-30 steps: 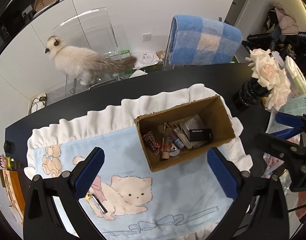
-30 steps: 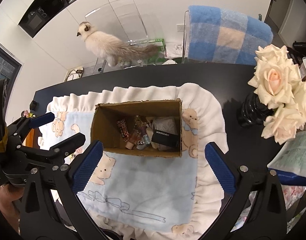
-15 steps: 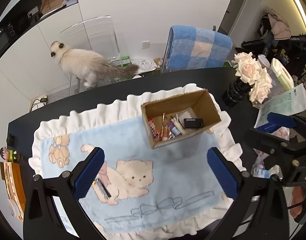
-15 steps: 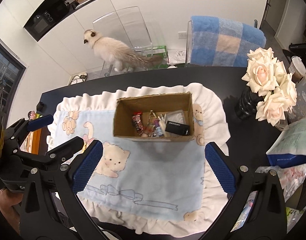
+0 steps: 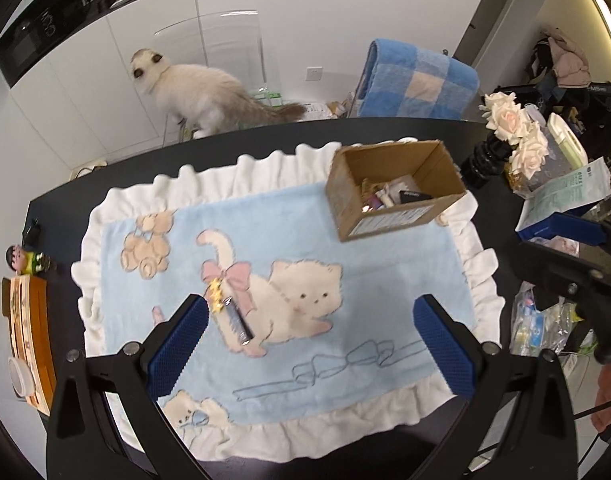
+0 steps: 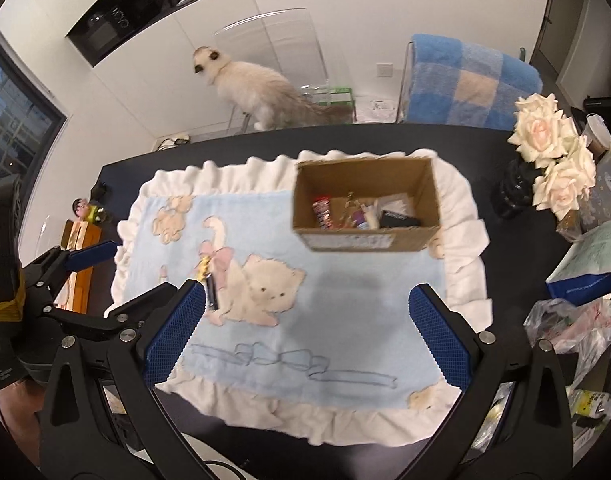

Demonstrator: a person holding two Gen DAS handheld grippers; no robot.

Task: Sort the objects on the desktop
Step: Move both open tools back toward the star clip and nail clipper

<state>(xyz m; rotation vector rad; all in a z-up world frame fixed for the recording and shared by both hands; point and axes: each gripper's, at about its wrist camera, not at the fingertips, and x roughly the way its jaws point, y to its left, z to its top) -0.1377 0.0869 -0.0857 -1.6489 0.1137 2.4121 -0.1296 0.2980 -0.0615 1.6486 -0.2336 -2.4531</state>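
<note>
A cardboard box point(image 5: 397, 216) point(image 6: 365, 240) with several small items inside stands on the far right part of a blue cat-print blanket point(image 5: 325, 364) point(image 6: 345, 300). A silver pen-like stick with a yellow star charm point(image 5: 231, 316) point(image 6: 210, 290) lies on the blanket's left side. My left gripper point(image 5: 311, 344) is open and empty, high above the blanket, the stick just inside its left finger. My right gripper point(image 6: 305, 340) is open and empty above the blanket's near half. Each gripper shows at the edge of the other's view.
A black vase of pale roses point(image 5: 513, 128) point(image 6: 553, 160) stands right of the box. Bags and papers point(image 6: 585, 320) crowd the right edge. A wooden holder and small figurine point(image 5: 23, 264) sit at the left edge. A cat point(image 5: 201, 96) stands on a clear chair behind the table.
Both grippers have pulled back and up from the box, so it looks smaller and farther. The stick has come into fuller view beside the left finger. The cat turned its head.
</note>
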